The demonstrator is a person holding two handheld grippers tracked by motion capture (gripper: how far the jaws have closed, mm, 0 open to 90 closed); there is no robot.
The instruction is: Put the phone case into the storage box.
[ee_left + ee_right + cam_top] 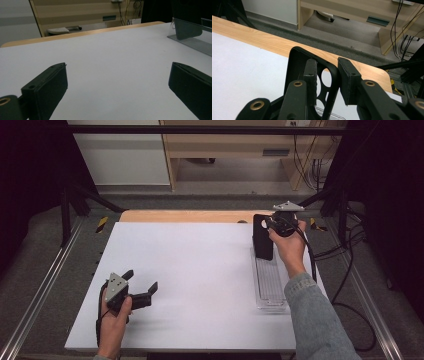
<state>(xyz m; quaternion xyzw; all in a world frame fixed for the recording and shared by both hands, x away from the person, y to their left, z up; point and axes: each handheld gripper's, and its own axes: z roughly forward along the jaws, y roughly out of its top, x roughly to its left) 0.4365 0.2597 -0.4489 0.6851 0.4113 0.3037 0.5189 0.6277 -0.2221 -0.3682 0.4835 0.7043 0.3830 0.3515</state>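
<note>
So the right gripper (276, 222) is up near the far right corner of the white table top (190, 280), and it's got the black rubbery phone case with the round camera cutouts (262, 237) standing upright there. In the right gripper view the case's side wall (331, 82) sits between the two black jaws, one jaw inside the case and the other outside, and the pads look close on it, but there's a thin gap on the outer side, so I'd call it a loose hold rather than a hard pinch. The bottom of the case rests at the far end of a long clear plastic tray (270, 287) that lies along the right edge of the table. The left gripper (141, 286) is down by the near left corner, well apart from all that, jaws spread wide with nothing between them, just bare white table under it.
</note>
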